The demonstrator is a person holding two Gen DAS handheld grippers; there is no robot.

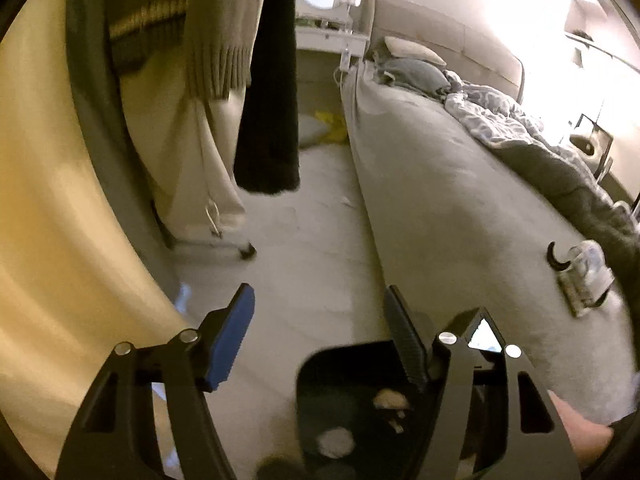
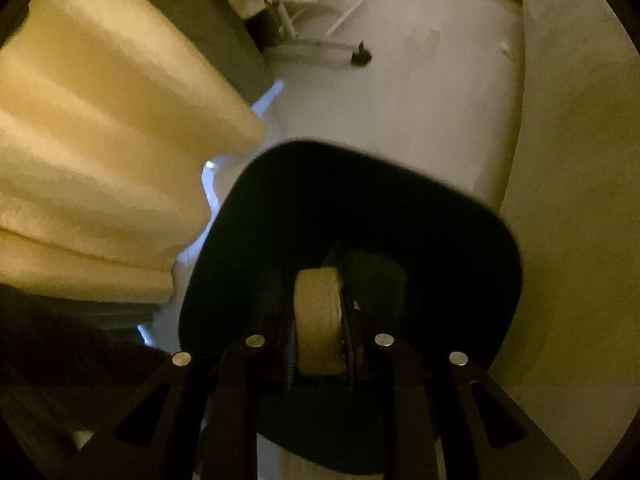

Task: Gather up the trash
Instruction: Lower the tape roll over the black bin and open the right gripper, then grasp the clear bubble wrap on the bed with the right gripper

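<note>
My right gripper (image 2: 319, 280) is shut on a tan roll of tape (image 2: 318, 320) and holds it over the mouth of a black trash bin (image 2: 360, 192) on the floor. In the left wrist view the same bin (image 1: 340, 392) stands below my left gripper (image 1: 320, 308), with a few crumpled pieces of trash (image 1: 390, 400) inside. My left gripper is open and empty, with one blue pad (image 1: 232, 340). A small scrap of paper (image 1: 345, 201) lies on the floor by the bed. A clear wrapper and a black hook (image 1: 580, 268) lie on the bed's corner.
A bed (image 1: 460, 184) with a rumpled blanket fills the right. A yellow curtain (image 1: 48, 200) hangs at left. Clothes hang on a wheeled rack (image 1: 224, 80). A white nightstand (image 1: 332, 36) stands far back. Pale carpet (image 1: 304, 240) runs between rack and bed.
</note>
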